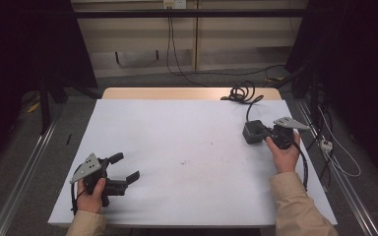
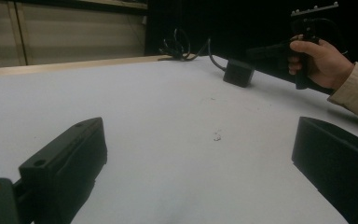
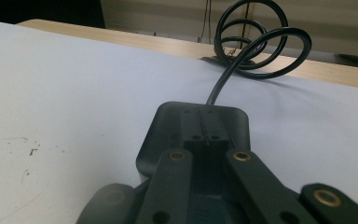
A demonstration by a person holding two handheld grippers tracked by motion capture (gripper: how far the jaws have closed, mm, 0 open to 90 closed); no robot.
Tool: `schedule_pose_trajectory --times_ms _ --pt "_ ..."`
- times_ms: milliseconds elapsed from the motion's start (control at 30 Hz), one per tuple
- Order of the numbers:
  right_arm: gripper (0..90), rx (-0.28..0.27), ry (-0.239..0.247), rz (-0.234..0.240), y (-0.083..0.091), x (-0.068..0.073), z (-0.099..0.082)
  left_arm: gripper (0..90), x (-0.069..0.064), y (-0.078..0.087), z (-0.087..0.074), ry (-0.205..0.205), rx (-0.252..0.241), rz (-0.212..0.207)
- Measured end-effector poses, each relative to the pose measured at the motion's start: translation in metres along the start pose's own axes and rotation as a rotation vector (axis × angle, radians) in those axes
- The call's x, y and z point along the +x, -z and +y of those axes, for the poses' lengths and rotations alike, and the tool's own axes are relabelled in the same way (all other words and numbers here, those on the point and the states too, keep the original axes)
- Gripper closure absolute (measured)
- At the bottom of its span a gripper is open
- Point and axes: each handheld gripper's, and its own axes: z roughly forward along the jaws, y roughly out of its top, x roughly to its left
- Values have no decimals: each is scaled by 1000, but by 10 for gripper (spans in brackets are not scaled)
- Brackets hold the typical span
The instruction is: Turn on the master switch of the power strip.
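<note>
White table cover point(image 1: 187, 147) (lightly scuffed) bears a power adapter point(image 1: 252, 132), right gripper point(image 1: 263, 136) clenched beside it, left gripper point(image 1: 127, 168) gaping.

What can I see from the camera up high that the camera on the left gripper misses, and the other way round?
High view alone: the left gripper in a hand, jaws spread apart, and the floor with rails beside the table.

Left gripper view alone: a close, low look along its own two black jaws, with a small reddish mark on the white surface between them.

Both: the right gripper in the other hand, the black power adapter at its tip, and the coiled cable at the far edge.
</note>
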Motion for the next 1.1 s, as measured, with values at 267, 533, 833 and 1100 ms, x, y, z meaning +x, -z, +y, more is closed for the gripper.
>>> schedule_pose_trajectory --times_ms 267,533,833,1100 --pt "900 -1 -3 1 0 0 0 28 0 1 0 3 0 0" --pt "900 4 -7 -5 0 1 0 28 0 1 0 0 1 0" --pt "900 3 -4 -14 -2 2 0 28 -1 1 0 -2 3 0" --pt "900 3 1 -19 -2 3 0 28 -1 2 0 -2 1 2"
